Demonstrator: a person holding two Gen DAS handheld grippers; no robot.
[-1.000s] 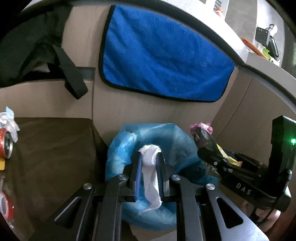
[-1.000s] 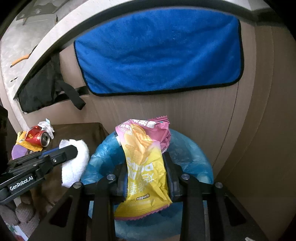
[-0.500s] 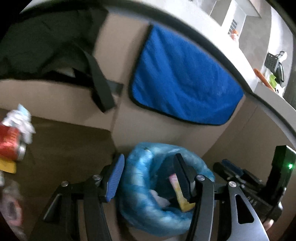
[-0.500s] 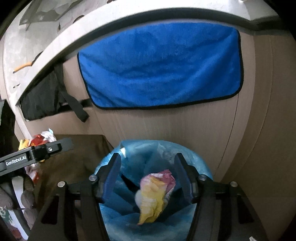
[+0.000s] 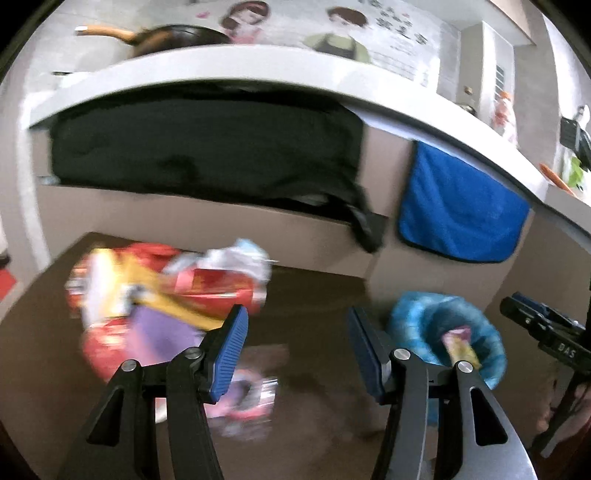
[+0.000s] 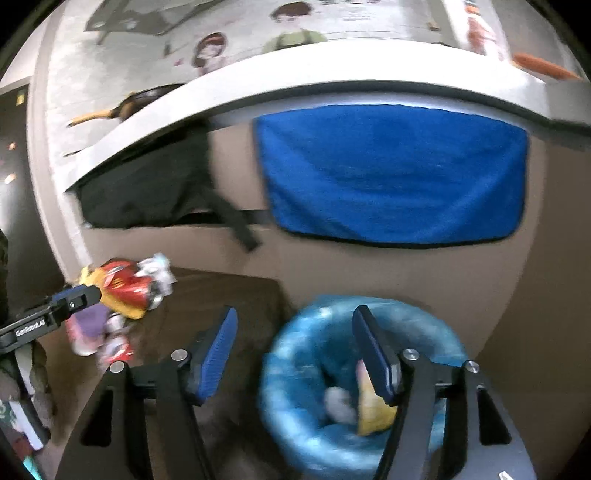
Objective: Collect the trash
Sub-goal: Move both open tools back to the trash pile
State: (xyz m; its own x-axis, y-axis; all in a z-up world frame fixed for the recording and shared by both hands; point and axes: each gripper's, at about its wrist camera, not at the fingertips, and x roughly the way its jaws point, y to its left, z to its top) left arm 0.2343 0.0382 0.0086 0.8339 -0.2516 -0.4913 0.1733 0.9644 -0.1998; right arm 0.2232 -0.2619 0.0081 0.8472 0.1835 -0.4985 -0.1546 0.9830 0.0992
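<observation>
A bin lined with a blue bag (image 6: 295, 354) stands beside the low brown table (image 6: 221, 295). In it lie a yellow-pink snack wrapper (image 6: 369, 413) and a white tissue (image 6: 338, 402). My right gripper (image 6: 295, 321) hovers above the bin's left rim, jaws opening, nothing between them. My left gripper (image 5: 297, 325) is open and empty over the table (image 5: 314, 288), facing a blurred trash pile (image 5: 166, 291) of a red can, yellow and purple wrappers and white paper. The bin (image 5: 417, 321) sits to its right. The pile (image 6: 125, 288) also shows in the right wrist view.
A blue towel (image 6: 391, 177) and a black bag (image 5: 207, 147) hang on the cabinet front under a grey countertop with a pan (image 5: 177, 35). The left gripper (image 6: 55, 310) shows at the right wrist view's left edge, the right gripper (image 5: 546, 332) at the left wrist view's right edge.
Both grippers opened: the tissue and the snack wrapper fell into the bin. My left gripper swung left from the bin to the table's trash pile. The right one rose and drew back a little.
</observation>
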